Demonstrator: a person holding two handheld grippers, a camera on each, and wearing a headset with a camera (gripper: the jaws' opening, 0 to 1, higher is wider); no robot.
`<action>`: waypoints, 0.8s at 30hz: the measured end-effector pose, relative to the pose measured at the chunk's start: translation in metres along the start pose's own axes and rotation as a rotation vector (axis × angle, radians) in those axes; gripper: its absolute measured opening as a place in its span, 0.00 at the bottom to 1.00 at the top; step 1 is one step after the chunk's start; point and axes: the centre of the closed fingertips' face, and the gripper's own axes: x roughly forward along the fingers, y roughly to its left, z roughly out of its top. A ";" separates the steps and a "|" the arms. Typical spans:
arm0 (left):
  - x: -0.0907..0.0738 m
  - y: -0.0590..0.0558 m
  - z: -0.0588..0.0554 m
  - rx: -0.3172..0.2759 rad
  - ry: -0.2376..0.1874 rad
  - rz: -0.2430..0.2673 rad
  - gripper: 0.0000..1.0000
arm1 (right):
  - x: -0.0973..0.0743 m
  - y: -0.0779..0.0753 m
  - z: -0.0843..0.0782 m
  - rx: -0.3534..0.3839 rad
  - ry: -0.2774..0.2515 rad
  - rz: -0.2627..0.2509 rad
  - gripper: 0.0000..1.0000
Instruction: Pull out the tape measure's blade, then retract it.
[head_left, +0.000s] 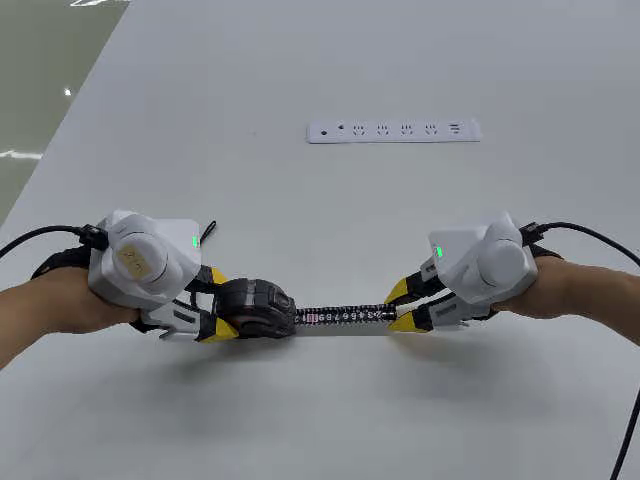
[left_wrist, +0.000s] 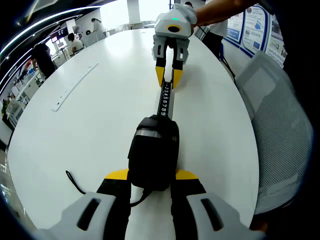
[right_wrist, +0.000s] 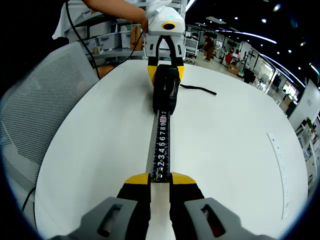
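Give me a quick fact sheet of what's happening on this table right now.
Surface: white tabletop
Left gripper: fingers closed on the black plastic tape measure case
Right gripper: fingers pinching the end of the black numbered blade
Blade state: partly pulled out, straight between the grippers
Also there: white power strip farther back; thin black strap near the left gripper
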 end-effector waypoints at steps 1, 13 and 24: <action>0.000 0.000 0.000 0.000 0.000 0.000 0.25 | 0.000 0.000 0.000 0.000 0.000 0.000 0.13; 0.000 0.000 0.000 -0.001 0.000 0.001 0.25 | -0.003 0.001 -0.004 0.005 0.003 0.001 0.13; 0.000 0.000 0.000 -0.003 -0.003 0.003 0.25 | -0.005 0.001 -0.007 0.007 0.009 -0.001 0.13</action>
